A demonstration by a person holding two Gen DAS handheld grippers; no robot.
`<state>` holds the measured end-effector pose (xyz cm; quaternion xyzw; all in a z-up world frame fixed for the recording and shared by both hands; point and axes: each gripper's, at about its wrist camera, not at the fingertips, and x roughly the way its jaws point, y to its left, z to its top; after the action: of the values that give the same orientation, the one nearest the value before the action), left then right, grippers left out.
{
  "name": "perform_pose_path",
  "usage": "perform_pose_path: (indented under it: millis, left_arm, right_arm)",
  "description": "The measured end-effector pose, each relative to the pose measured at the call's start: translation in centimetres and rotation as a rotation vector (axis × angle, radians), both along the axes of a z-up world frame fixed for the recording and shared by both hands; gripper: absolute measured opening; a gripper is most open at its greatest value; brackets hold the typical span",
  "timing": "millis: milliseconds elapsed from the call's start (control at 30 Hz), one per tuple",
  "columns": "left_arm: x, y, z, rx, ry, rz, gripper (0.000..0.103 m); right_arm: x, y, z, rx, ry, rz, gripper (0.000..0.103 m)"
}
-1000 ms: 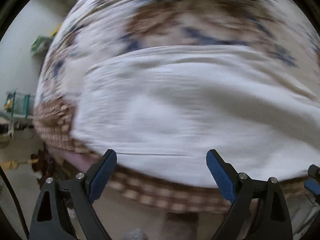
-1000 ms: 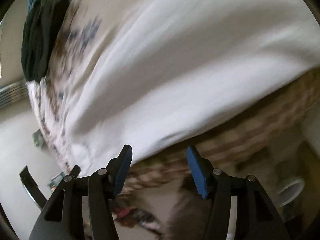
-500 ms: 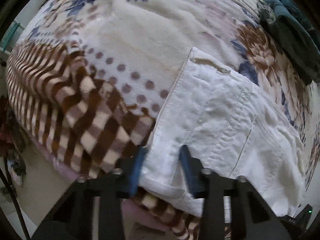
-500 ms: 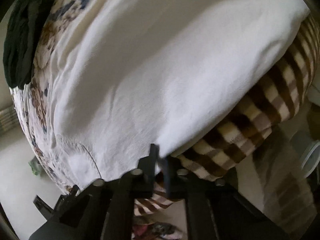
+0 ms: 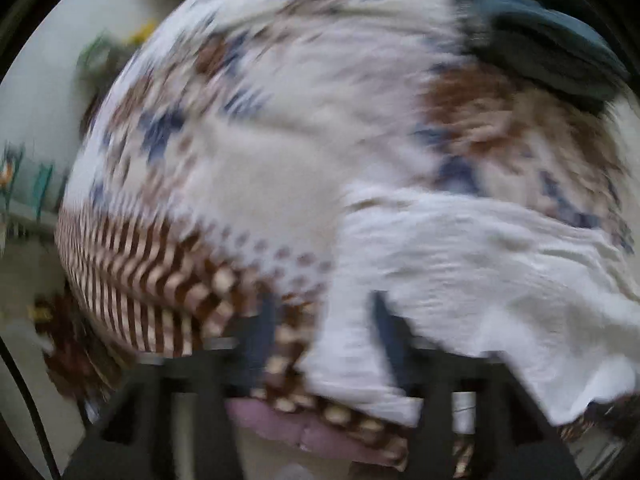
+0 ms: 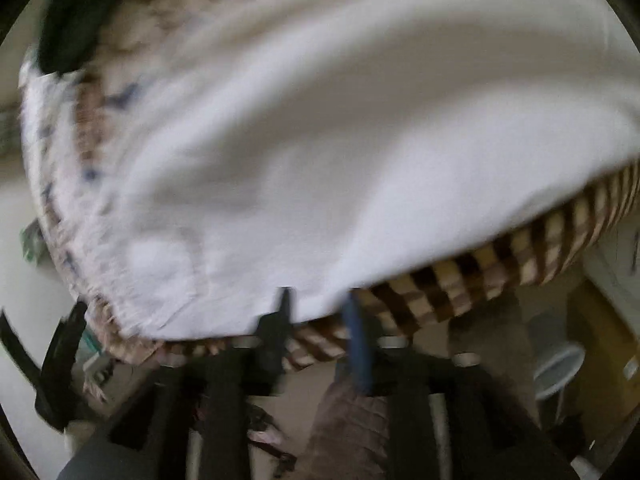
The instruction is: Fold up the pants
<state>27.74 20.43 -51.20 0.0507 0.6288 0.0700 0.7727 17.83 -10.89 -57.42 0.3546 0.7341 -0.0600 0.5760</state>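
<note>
White pants (image 5: pixel 480 272) lie on a bed blanket, filling the lower right of the blurred left wrist view and most of the right wrist view (image 6: pixel 340 140). My left gripper (image 5: pixel 324 332) stands open at the pants' near left edge, its fingers apart on either side of the cloth's corner. My right gripper (image 6: pixel 320 320) stands open at the pants' near hem, with a gap between its fingers and the cloth edge just above them. Both frames are motion-blurred.
The blanket (image 5: pixel 248 160) has flowers, dots and a brown checked border (image 6: pixel 520 256) hanging over the bed edge. A dark green garment (image 5: pixel 540 40) lies at the far side. Floor clutter and a white bucket (image 6: pixel 560 364) sit below on the right.
Both grippers were shut on the pants' edge half a second ago and have now opened. The left view has swung and pulled back; both views are blurred by motion.
</note>
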Motion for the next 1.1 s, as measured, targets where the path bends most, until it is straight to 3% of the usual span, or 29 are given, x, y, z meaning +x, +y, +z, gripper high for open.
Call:
perform_pose_path:
  millis: [33,67,167,267,400,500,633,700,800,867,900,933,1000,1100]
  left_arm:
    - [0.2,-1.8,0.5,0.003,-0.012,-0.039,0.089]
    - [0.5,-3.2,0.8,0.007,-0.024,-0.067,0.093]
    - [2.9,-7.7,0.5,-0.015,-0.022,-0.098,0.093]
    - [5.0,-10.9,-1.5,-0.027,0.011,-0.074,0.093]
    - [6.9,-13.2,-4.7,-0.012,0.082,-0.044,0.093]
    - [7.2,-13.2,-6.6,0.008,0.133,-0.003,0.093]
    - [7.1,-12.5,-7.6,0.009,0.175,0.07,0.093]
    - [7.0,-12.4,-7.9,0.014,0.184,0.087,0.093]
    - [6.9,-12.4,-8.4,0.032,0.192,0.104,0.093]
    - [7.0,-12.4,-8.6,0.042,0.2,0.116,0.093]
    - [7.1,-12.4,-8.8,0.048,0.205,0.118,0.093]
    - [7.1,-12.4,-8.9,0.051,0.21,0.118,0.093]
    - [7.0,-12.5,-9.1,0.055,0.221,0.117,0.093]
    - [6.9,-12.8,-9.3,0.079,0.243,0.128,0.093]
  right_arm:
    - [0.6,-0.4,1.1,0.011,-0.027,0.008,0.063]
    - [1.9,-0.8,2.5,0.03,-0.073,0.021,0.067]
    - [6.9,-2.3,3.9,0.044,-0.158,0.079,0.068]
    - [12.7,-3.8,2.3,0.06,-0.186,0.143,0.068]
    - [20.1,-3.7,-3.6,0.162,-0.12,0.277,0.068]
    - [22.1,-2.2,-7.0,0.241,-0.033,0.422,0.068]
    - [21.9,-1.5,-8.1,0.45,0.003,0.467,0.06]
    - [22.2,-1.6,-8.5,0.459,0.006,0.503,0.06]
    - [23.0,-1.3,-11.3,0.542,0.06,0.418,0.06]
    - [23.7,-0.4,-11.5,0.532,0.05,0.439,0.049]
    - [24.0,-0.6,-11.1,0.484,0.048,0.46,0.029]
    - [24.1,-0.9,-10.7,0.47,0.038,0.458,0.021]
    - [24.9,-3.2,-9.8,0.47,0.002,0.393,0.013]
    - [25.0,-5.2,-9.4,0.465,0.01,0.353,0.014]
